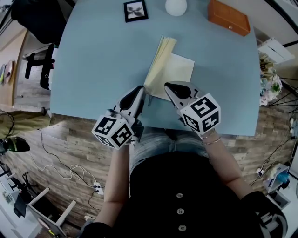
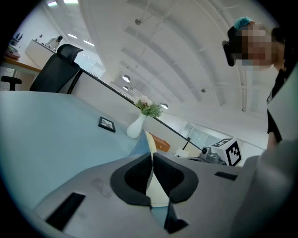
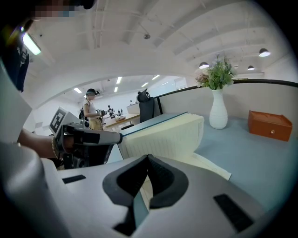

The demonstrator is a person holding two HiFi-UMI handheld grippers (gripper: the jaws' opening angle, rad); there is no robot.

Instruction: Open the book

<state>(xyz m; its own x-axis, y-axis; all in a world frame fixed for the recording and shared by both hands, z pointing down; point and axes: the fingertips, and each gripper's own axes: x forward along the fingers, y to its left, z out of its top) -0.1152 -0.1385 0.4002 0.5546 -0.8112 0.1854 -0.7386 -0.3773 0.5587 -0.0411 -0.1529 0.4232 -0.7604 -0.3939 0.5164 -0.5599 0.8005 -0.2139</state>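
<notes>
The left gripper (image 2: 152, 157) pinches the lifted cover of the book (image 1: 173, 69) (that corner is hidden from overhead). The right gripper (image 3: 148, 158) has its jaws pressed together, perhaps nipping a page.

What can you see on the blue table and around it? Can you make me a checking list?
Surface: light blue table, smooth top.
Job's things: cream-paged book, part open, a thick stack of pages lifted.
Clutter: black-framed picture, white round vase and orange wooden box along the far edge.
Grippers: left gripper shut on the book's lifted part; right gripper jaws together, over the flat page.
Cables: white cables on the floor, left.
Surroundings: wood-look floor, black chair.
</notes>
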